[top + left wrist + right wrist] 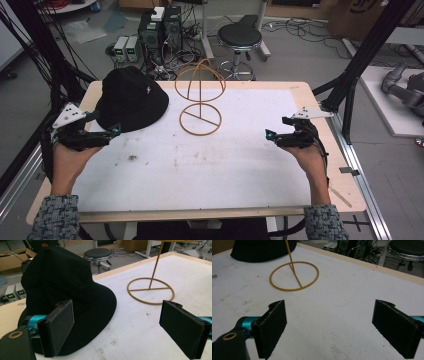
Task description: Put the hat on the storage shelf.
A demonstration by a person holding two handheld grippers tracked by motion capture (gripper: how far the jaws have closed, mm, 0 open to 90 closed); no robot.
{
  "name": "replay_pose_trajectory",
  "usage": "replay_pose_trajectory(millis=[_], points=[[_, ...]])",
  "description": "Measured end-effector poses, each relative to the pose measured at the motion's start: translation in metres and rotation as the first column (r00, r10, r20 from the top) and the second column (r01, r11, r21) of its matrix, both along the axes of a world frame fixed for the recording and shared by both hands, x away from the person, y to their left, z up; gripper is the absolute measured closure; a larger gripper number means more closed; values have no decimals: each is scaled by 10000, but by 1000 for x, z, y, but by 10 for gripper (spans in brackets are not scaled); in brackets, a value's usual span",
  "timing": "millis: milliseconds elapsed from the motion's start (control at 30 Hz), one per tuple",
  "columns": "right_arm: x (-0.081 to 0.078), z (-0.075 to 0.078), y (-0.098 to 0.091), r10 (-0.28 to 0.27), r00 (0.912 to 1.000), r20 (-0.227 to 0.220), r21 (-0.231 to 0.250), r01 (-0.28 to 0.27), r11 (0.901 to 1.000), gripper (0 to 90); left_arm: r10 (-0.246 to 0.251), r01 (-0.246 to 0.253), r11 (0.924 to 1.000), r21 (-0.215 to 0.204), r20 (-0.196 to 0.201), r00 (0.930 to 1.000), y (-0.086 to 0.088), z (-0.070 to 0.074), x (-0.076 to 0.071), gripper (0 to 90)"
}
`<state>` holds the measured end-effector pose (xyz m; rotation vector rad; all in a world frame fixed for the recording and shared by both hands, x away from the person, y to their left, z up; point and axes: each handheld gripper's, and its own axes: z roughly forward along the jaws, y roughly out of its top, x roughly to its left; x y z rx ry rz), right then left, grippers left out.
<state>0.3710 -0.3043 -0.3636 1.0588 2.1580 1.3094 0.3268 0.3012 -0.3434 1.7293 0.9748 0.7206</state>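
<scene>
The person's left hand (pixel 70 160) comes in from the bottom left of the high view, forearm angled up and slightly outward, and holds the left gripper (pixel 116 131) low over the table (pixel 200 170), its jaws pointing right and a little away, toward the hat (pixel 131 98). The right hand (pixel 311 159) mirrors it at the table's right side, holding the right gripper (pixel 270 135) with its jaws pointing left, toward the middle of the table. Both sleeves are of a speckled knit. In the left gripper view the left gripper's (pixel 117 322) jaws stand wide apart with nothing between them; one jaw shows in front of the hat's (pixel 65 285) brim, but whether it touches the cloth cannot be told. In the right gripper view the right gripper's (pixel 329 326) jaws are likewise spread wide and hold nothing, with bare white tabletop (pixel 342 315) between them. The hat is a black bucket hat with a soft, slightly dented crown and a broad, drooping brim; a small pale mark sits on the crown in the high view. It lies crown up at the far left of the table, just beside the left gripper and well apart from the right one. Next to it, near the table's far middle, stands a yellow wire stand (pixel 201 97), a round base ring with a crossbar, an upright rod and a domed loop on top; the hat's brim lies near the stand's base.
</scene>
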Motion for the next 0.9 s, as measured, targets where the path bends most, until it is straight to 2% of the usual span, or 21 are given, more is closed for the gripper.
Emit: replay_pose_trajectory(millis=[167,433,600,900], points=[[2,-2,3,61,9999,-122,-144,-62,9999,122,21,-21,10000,-14,-136,9999,3,-3,-1,136],[1,0,2,33,10000,-48,-109,-34,9999,123,-165,165,9999,4,-183,9997,3,-4,0,133],[-1,1,2,6,10000,-32,-59,-6,10000,122,-96,94,9999,-98,-159,9998,4,-2,1,132],[-4,-1,1,24,10000,-96,-314,-27,9995,122,-123,118,9998,-173,-273,9996,4,-2,5,131]])
